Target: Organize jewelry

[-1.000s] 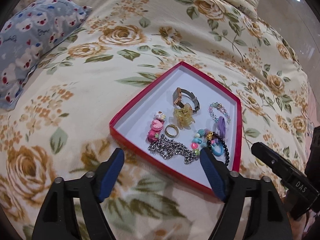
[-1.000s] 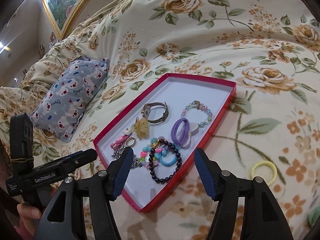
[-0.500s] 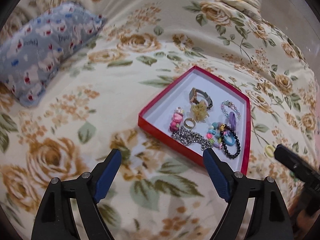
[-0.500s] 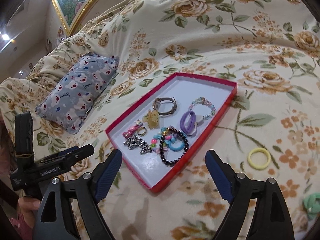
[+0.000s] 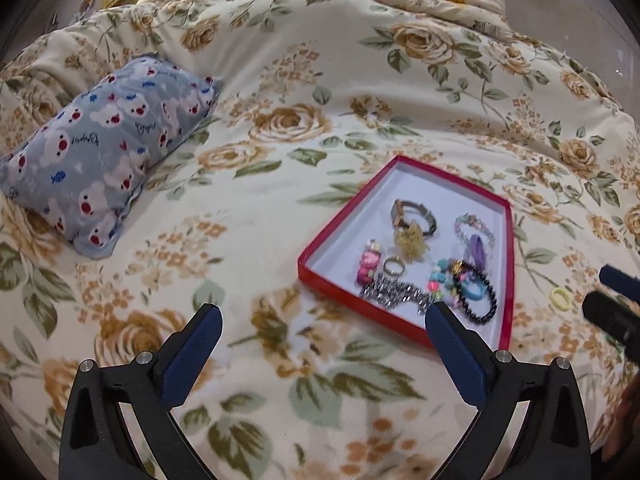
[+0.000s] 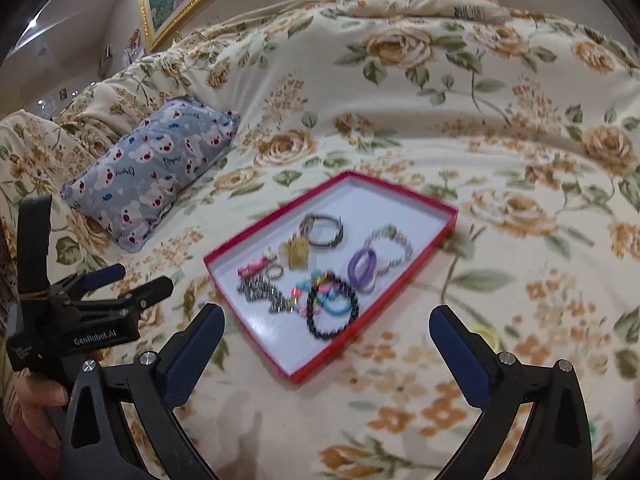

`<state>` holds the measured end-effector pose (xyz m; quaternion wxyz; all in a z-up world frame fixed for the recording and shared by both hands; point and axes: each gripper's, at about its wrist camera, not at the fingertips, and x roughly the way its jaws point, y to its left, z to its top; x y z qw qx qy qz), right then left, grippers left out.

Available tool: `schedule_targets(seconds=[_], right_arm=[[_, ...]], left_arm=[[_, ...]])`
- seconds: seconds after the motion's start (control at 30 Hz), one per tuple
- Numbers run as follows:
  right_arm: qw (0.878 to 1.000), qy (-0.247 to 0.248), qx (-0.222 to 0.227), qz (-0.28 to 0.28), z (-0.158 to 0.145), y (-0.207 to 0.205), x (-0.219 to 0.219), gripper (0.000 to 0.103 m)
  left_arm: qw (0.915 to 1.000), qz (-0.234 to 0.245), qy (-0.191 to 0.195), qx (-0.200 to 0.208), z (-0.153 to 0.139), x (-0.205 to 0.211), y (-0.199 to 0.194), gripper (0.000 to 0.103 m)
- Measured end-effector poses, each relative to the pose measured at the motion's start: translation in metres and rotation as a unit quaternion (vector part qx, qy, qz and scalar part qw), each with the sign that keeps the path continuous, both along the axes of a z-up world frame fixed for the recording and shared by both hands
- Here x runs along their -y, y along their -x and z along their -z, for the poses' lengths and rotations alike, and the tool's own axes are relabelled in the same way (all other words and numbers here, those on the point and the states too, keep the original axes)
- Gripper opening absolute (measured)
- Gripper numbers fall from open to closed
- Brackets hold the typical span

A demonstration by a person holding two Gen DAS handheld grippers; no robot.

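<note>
a home bedroom: floral bedspread (image 5: 304,80), bear-print pillow (image 5: 108,156).

Colours and patterns noted on bed and tray.
Bedspread (image 5: 280,80): cream with tan roses, green leaves. Pillow (image 5: 108,152): grey-blue, white bears, red and blue marks. Tray (image 5: 510,280): red rim, white floor. Bead bracelet (image 6: 332,308): black. Hair tie (image 6: 362,270): purple. Loose hair tie (image 5: 561,298): yellow. Finger pads (image 5: 192,356): dark blue.
</note>
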<state>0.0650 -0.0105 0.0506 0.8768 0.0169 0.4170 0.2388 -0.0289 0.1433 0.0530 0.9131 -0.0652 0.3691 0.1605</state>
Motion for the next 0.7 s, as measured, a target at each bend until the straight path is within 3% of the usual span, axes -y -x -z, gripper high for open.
schedule_targets(seconds=[0.23,0.7], right_arm=[[1.0,0.007,-0.024,0.004,0.023,0.008,0.0,0.103],[1.0,0.012,0.0,0.007,0.006,0.02,0.0,0.103]], left_arm=[[0.9998,-0.004,-0.015,-0.01,0.004,0.005,0.002,0.102],[0.9984,0.004,-0.055,0.009,-0.005,0.024,0.024,0.102]])
